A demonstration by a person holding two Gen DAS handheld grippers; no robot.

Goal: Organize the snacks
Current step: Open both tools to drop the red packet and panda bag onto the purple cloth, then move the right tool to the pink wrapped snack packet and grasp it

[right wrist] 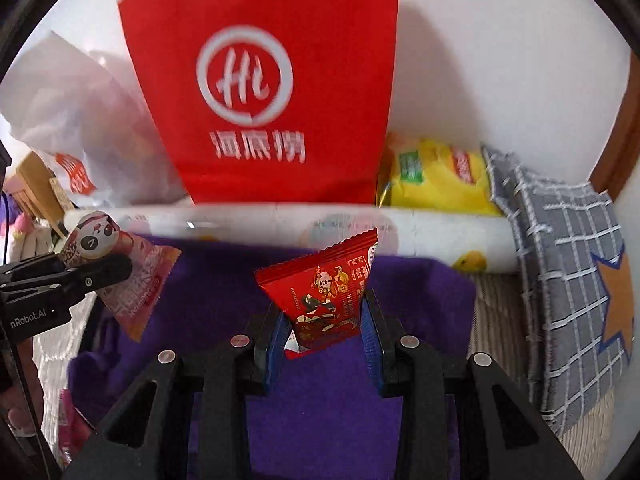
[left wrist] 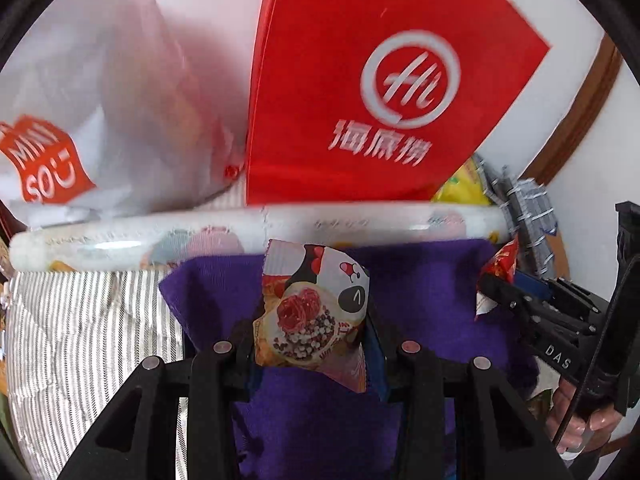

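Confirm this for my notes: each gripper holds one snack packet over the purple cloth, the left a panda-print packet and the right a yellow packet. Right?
Not quite. The right gripper holds a red snack packet, not a yellow one, as the right wrist view shows; the yellow bag lies behind, beside the red paper bag. The rest stands: the left gripper holds the panda-print packet, both over the purple cloth.

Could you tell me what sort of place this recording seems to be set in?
Probably a bedroom at home, on a bed: a striped quilt, a grey checked cushion and a purple cloth lie below a white wall, with a red paper shopping bag beside them.
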